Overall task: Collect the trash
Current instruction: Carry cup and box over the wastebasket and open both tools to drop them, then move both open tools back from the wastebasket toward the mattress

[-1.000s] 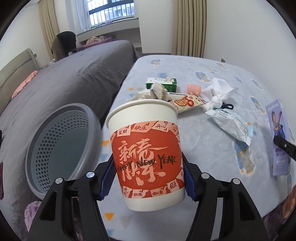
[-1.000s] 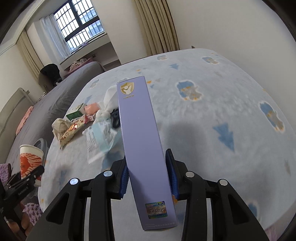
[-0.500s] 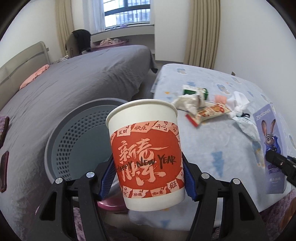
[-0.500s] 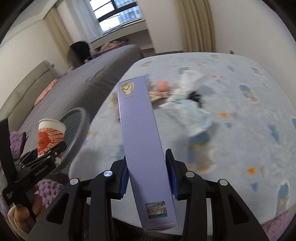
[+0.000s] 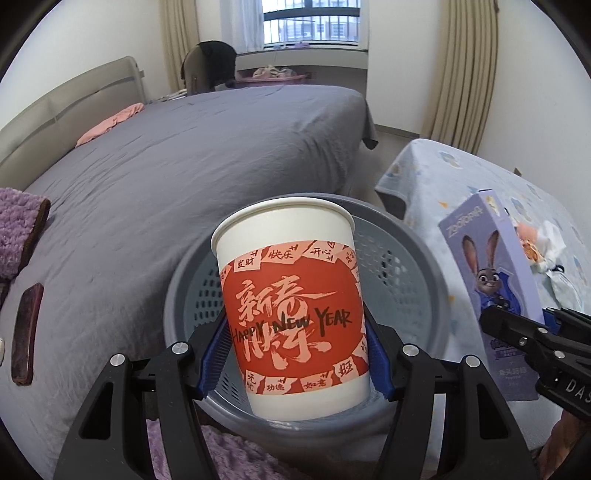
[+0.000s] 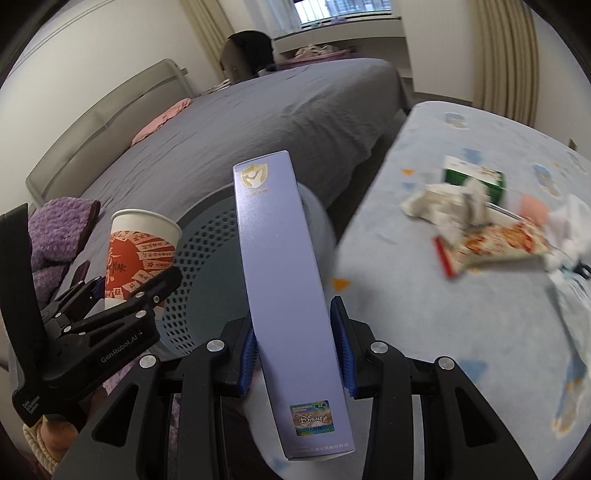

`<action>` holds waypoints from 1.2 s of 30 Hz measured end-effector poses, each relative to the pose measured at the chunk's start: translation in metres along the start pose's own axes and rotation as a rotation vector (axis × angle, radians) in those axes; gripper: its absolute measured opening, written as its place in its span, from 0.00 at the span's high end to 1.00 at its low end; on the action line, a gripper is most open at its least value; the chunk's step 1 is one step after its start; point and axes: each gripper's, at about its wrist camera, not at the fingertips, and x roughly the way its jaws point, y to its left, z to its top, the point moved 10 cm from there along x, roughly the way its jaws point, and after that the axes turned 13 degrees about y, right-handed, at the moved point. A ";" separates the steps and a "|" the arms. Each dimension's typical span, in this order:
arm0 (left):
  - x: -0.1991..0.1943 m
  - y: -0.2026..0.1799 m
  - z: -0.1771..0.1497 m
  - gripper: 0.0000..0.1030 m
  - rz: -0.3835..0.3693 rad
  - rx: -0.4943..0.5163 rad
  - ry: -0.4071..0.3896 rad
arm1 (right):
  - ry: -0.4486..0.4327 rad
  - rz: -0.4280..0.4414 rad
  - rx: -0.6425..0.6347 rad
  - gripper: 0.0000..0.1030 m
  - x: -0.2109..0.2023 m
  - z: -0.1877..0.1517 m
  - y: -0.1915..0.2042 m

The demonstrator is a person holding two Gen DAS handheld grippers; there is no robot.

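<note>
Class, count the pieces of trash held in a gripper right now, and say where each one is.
2. The paper cup is clamped in the left gripper over the grey basket; the purple box is clamped in the right gripper beside it.

a big bed with a grey cover fills the middle of the room. it has a pale headboard at one end, and a pink cloth lies near it. a fluffy purple blanket sits at the near edge. a dark flat thing lies on the grey cover below it. at the back is a window with bars and long beige curtains. a dark chair stands by the sill.
</note>
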 end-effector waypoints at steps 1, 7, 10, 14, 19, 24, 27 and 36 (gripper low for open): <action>0.002 0.004 0.003 0.40 0.001 -0.006 0.002 | 0.004 0.004 -0.012 0.65 0.005 0.006 0.006; 0.008 0.020 0.008 0.39 0.006 -0.026 0.000 | 0.008 -0.004 -0.055 0.65 0.022 0.029 0.030; 0.011 0.027 0.009 0.26 0.021 -0.037 -0.003 | 0.010 -0.006 -0.070 0.64 0.026 0.031 0.039; 0.014 0.035 0.007 0.25 0.029 -0.054 0.004 | -0.003 -0.024 -0.081 0.55 0.029 0.035 0.044; 0.015 0.043 0.003 0.25 0.031 -0.071 0.010 | 0.008 -0.035 -0.078 0.54 0.032 0.033 0.043; 0.015 0.044 0.001 0.24 0.027 -0.074 0.013 | 0.014 -0.046 -0.076 0.54 0.034 0.029 0.041; 0.014 0.044 -0.001 0.23 0.023 -0.078 0.014 | 0.015 -0.051 -0.075 0.54 0.034 0.026 0.042; 0.008 0.045 -0.007 0.19 0.026 -0.093 0.017 | 0.017 -0.054 -0.071 0.54 0.032 0.019 0.045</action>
